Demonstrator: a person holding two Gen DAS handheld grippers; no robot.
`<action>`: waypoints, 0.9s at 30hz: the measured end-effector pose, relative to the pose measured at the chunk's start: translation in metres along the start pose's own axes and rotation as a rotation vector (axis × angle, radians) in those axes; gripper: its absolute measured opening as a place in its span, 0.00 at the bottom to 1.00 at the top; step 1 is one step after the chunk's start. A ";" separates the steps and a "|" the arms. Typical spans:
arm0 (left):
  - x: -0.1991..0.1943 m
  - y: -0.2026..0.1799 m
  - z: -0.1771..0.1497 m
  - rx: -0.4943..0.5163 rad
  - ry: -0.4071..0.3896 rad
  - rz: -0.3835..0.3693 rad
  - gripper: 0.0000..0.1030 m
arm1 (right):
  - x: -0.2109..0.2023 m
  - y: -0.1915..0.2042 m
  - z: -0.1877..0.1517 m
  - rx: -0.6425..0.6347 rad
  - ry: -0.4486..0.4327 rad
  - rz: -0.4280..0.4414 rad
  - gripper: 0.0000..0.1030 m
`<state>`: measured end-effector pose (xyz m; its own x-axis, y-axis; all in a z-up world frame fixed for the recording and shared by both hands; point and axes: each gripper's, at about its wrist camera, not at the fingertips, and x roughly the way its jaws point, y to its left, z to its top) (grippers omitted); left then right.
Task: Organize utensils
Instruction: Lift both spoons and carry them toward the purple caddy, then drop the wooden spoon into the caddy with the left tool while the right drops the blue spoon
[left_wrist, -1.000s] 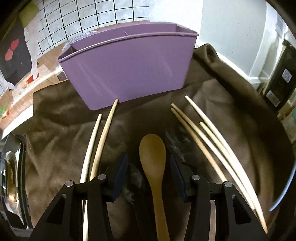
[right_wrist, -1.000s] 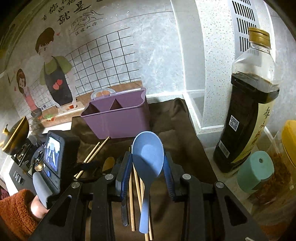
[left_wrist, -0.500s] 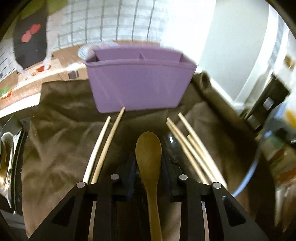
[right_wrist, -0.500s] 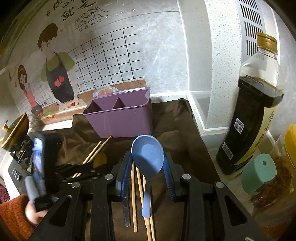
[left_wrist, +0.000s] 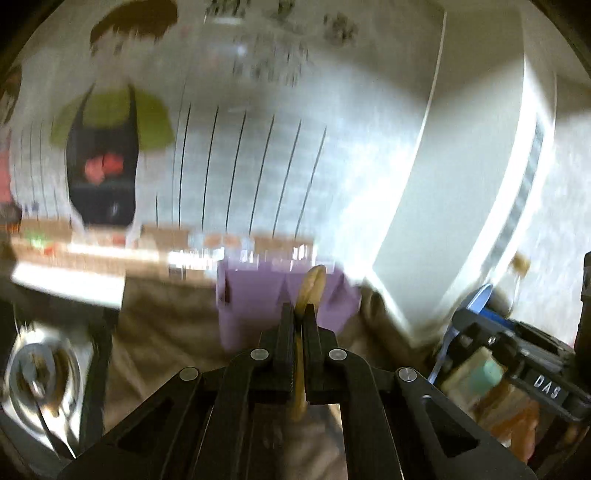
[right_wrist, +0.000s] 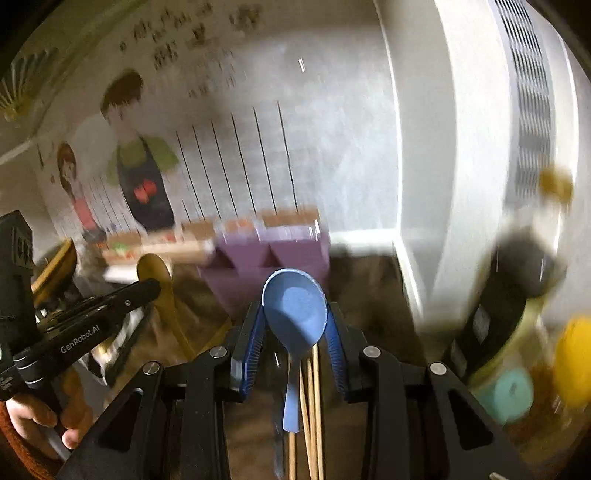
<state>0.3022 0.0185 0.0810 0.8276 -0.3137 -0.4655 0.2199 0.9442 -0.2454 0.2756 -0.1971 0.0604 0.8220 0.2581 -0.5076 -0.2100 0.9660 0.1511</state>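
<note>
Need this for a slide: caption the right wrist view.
Right gripper holds a blue spoon, facing the purple caddy.

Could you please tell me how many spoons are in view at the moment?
2. A wooden spoon is clamped in the left gripper, and a blue spoon is held between the right gripper's pads. Blur may hide others.

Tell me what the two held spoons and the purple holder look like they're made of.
Spoon in the left gripper: the tan spoon looks like wood or bamboo, matte, warm brown. Blue spoon in the right gripper: probably plastic, uniform colour, smooth with a soft sheen. Purple holder: likely moulded plastic, flat even lilac walls with dividers. Blur keeps all three tentative.
</note>
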 end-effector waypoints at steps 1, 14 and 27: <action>-0.002 0.000 0.014 0.002 -0.023 -0.004 0.03 | -0.005 0.003 0.019 -0.009 -0.042 -0.003 0.30; 0.049 0.025 0.094 0.019 -0.165 -0.002 0.03 | 0.056 0.010 0.115 -0.053 -0.185 -0.036 0.30; 0.147 0.064 0.034 -0.063 0.037 -0.004 0.04 | 0.183 -0.004 0.054 -0.049 0.070 -0.090 0.30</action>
<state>0.4553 0.0361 0.0260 0.8072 -0.3216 -0.4950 0.1886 0.9351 -0.3000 0.4551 -0.1543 0.0126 0.8002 0.1689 -0.5754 -0.1637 0.9846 0.0613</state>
